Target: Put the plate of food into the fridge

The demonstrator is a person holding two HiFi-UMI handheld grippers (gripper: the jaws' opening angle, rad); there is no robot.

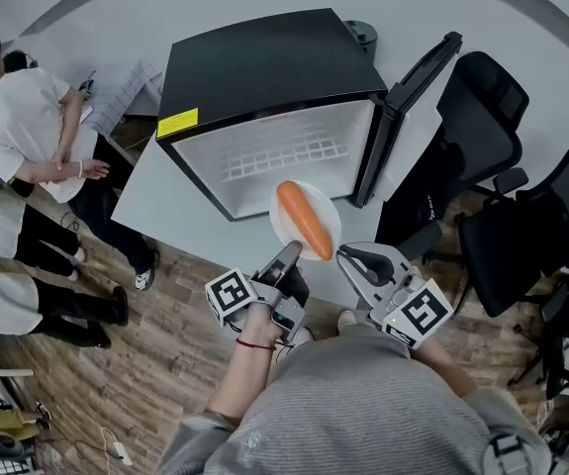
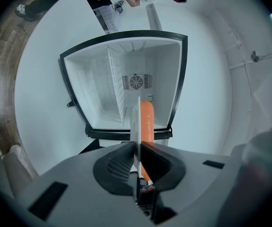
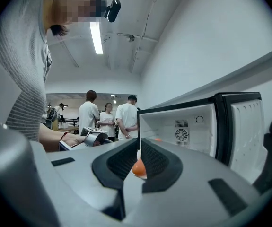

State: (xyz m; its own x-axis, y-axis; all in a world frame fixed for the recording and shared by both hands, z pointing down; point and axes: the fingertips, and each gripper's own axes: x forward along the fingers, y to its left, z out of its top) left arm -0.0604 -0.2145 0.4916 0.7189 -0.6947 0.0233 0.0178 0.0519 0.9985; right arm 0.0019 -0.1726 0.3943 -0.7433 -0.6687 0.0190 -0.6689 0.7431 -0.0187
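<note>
Head view: left hand-held gripper [image 1: 291, 252] and right hand-held gripper [image 1: 347, 257] both clamp one plate [image 1: 330, 212] carrying one carrot [image 1: 304, 221].

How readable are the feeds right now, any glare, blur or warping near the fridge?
Head view: fisheye bends the floor, but the black mini fridge and orange carrot are sharp. Left gripper view: dark vignetted corners; round white plate edge-on, crisp. Right gripper view: ceiling strip light glares; close foreground soft.
</note>
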